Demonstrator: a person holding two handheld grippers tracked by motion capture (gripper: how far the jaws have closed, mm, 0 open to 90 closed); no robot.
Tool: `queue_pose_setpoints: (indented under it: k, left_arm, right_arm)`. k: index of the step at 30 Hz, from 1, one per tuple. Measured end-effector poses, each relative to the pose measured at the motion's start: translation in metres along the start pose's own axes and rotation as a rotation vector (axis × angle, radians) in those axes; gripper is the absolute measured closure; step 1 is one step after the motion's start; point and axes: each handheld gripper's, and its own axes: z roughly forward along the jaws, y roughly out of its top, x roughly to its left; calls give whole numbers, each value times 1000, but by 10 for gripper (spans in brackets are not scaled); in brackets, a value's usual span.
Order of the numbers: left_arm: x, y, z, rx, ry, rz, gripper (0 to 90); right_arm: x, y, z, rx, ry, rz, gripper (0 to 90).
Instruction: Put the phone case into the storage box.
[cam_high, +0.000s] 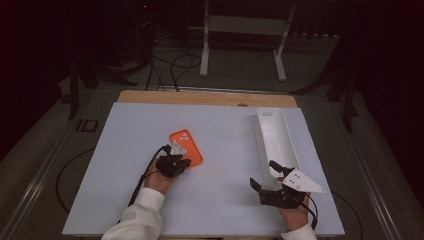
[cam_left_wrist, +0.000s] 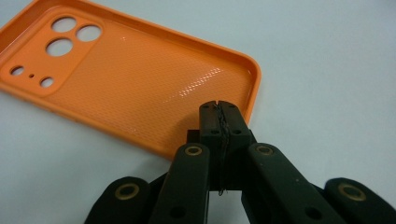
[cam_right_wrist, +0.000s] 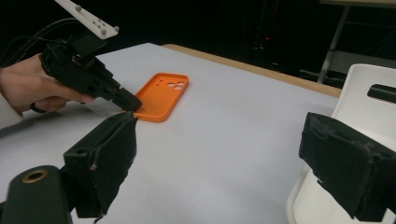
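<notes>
The left gripper is closed with nothing in it, its tip at the orange case's near end. The right gripper is wide open beside the white tray.

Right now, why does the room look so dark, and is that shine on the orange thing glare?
High view: the white table is lit, the room behind nearly black. Left gripper view: pale glare streaks the orange phone case; the near tool looks soft. Right gripper view: its own pads blur up close.

Phone case corner cut off
</notes>
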Motion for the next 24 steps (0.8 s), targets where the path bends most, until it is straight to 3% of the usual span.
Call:
queue_pose_setpoints:
  k: [10,24]
  left_arm:
    - [0,-15,-15,7,6,9,900]
    - [10,-30,-32,16,56,-10,900]
  right_arm:
    - [0,0,0,-4,0,2,112]
    - [-1,1,-1,-6,0,4,112]
